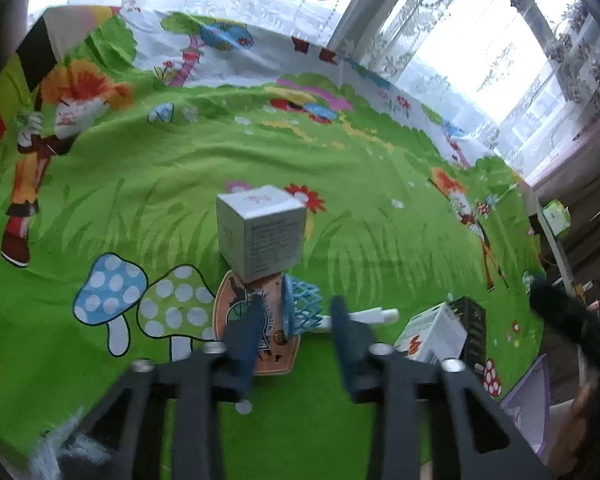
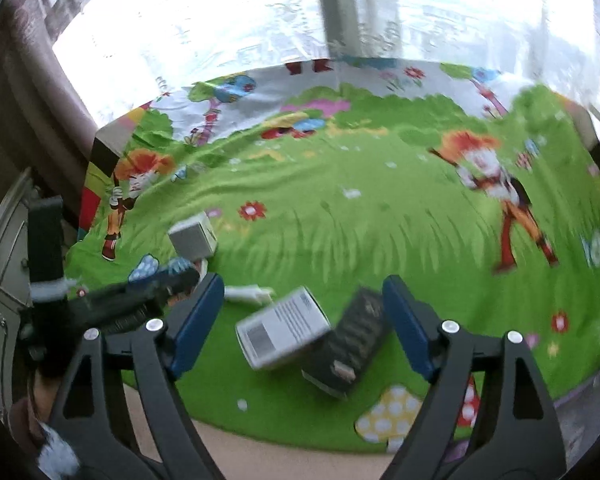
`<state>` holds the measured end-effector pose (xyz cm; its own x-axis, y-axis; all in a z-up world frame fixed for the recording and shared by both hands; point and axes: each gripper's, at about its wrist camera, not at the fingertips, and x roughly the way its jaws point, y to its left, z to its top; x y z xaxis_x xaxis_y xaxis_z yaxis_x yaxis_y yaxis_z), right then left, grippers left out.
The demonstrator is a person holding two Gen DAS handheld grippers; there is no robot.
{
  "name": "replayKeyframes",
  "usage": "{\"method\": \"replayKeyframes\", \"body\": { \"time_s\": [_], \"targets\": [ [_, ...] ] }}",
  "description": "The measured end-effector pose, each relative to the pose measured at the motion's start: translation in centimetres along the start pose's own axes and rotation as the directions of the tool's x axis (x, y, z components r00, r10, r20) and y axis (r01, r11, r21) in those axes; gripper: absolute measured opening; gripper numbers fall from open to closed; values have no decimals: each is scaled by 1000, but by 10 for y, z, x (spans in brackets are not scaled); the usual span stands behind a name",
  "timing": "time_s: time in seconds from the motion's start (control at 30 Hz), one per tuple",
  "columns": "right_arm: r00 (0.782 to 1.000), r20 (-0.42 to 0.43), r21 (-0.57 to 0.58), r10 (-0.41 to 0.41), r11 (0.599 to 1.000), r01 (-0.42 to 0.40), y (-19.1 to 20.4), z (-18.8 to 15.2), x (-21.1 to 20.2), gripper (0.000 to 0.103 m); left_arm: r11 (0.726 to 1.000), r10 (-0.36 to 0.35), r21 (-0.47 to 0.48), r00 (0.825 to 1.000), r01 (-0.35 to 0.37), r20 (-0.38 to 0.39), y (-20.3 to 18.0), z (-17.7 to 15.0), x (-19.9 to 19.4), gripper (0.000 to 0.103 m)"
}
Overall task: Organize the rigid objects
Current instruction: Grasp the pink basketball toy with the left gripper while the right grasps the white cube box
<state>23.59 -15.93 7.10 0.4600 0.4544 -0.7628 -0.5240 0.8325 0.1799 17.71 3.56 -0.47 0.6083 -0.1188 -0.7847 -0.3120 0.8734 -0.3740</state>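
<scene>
Blue lattice piece (image 1: 302,306) half-hidden behind left gripper (image 1: 296,316) fingers (image 1: 242,336).

Cube box (image 1: 260,236) on card (image 1: 256,324)
</scene>
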Motion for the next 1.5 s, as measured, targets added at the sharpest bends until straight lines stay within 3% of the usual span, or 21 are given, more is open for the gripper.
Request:
{"method": "replayKeyframes", "body": {
  "time_s": [0.17, 0.33, 0.5, 0.8, 0.87, 0.9, 0.93, 1.17, 1.33, 1.5],
  "targets": [
    [994, -63, -103, 90, 990, -97, 31, 31, 36, 86, 999, -38, -11, 999, 38, -5, 4, -2, 2, 23],
    [968, -186, -159, 168, 967, -198, 69, 50, 83, 87, 995, -82, -52, 997, 83, 9, 12, -2, 1, 22],
    [957, -249, -220, 149, 954, -206, 95, 51, 115, 87, 987, -125, -93, 992, 128, 35, 20, -4, 0, 21],
    [935, -334, -267, 120, 939, -216, 119, 44, 155, 86, 985, -139, -100, 989, 144, 48, 21, -7, 0, 21],
    [934, -339, -260, 112, 943, -207, 118, 42, 160, 71, 985, -140, -99, 989, 145, 51, 22, -7, 0, 21],
    [932, -345, -259, 106, 944, -204, 118, 40, 162, 54, 985, -139, -98, 989, 144, 52, 22, -7, 0, 21],
    [932, -347, -259, 102, 945, -199, 117, 38, 163, 46, 985, -138, -97, 989, 143, 52, 21, -7, 0, 21],
    [961, -248, -187, 119, 968, -168, 95, 34, 144, 46, 985, -125, -106, 989, 133, 73, 23, -12, -8, 20],
    [988, -116, -126, 103, 985, -117, 74, 27, 101, 46, 983, -119, -131, 988, 131, 102, 28, -18, -19, 19],
    [996, -29, -110, 82, 990, -85, 63, 6, 61, 46, 981, -94, -155, 985, 116, 144, 34, -27, -35, 19]
  ]
}}
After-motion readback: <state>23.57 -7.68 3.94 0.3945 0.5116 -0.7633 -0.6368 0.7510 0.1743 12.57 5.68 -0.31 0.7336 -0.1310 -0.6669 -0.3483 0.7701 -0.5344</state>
